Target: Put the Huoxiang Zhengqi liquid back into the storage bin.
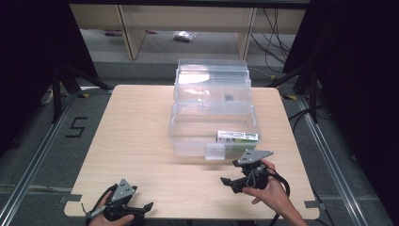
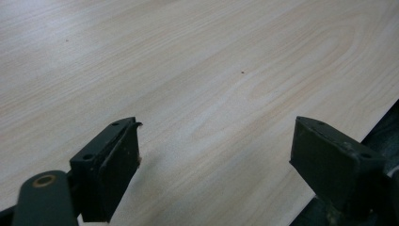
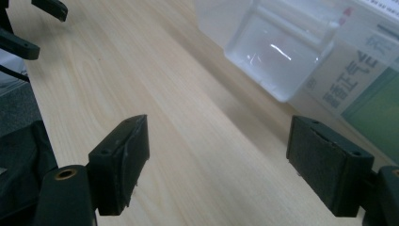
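A clear, lidded plastic storage box [image 1: 212, 120] is seen at the middle of the pale wooden table [image 1: 136, 141], toward its far side. A translucent square latch [image 1: 215, 151] is fitted to the near wall. Inside, against the near right wall, a green-and-white printed carton [image 1: 237, 136] is lying flat; Chinese characters are printed on it, not fully legible. A "5" is marked on the floor at left.

The right gripper [image 1: 229, 181] is held just short of the box, jaws spread, nothing grasped. The left gripper [image 1: 147, 207] is held at the near table edge, jaws likewise parted and empty.
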`<state>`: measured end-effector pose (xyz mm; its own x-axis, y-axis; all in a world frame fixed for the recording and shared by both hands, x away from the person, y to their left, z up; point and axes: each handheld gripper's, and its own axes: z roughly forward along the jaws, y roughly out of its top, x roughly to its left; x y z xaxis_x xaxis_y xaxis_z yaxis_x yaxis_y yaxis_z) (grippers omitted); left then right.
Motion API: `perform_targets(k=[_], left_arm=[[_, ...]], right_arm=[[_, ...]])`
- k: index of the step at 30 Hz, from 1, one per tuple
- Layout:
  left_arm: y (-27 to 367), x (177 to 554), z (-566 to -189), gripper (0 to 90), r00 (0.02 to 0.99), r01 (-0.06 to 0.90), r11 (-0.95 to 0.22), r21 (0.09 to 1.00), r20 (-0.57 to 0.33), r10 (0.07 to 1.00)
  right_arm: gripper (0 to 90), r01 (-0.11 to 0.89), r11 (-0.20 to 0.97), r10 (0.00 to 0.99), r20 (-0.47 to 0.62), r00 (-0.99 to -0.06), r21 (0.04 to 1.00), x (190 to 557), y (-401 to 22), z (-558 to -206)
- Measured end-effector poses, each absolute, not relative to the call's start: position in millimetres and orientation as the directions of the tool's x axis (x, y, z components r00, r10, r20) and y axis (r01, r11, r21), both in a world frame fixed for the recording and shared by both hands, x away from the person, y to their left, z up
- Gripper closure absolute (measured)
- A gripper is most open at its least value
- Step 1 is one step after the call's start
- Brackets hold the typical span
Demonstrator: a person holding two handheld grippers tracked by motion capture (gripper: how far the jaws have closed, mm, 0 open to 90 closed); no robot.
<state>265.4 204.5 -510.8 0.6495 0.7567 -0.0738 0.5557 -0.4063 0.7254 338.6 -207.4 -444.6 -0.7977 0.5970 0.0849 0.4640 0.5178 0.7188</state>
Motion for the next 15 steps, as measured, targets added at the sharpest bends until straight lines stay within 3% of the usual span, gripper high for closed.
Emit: perform_targets(k=[15], left_arm=[[204.4,265.4,-510.1,15.5,0.649,0.557,-0.410,0.722,-0.072,0.757]], right_arm=[[22.5,0.491,0.507,0.617,0.100,-0.780,0.708,324.4,-214.9,-459.4]])
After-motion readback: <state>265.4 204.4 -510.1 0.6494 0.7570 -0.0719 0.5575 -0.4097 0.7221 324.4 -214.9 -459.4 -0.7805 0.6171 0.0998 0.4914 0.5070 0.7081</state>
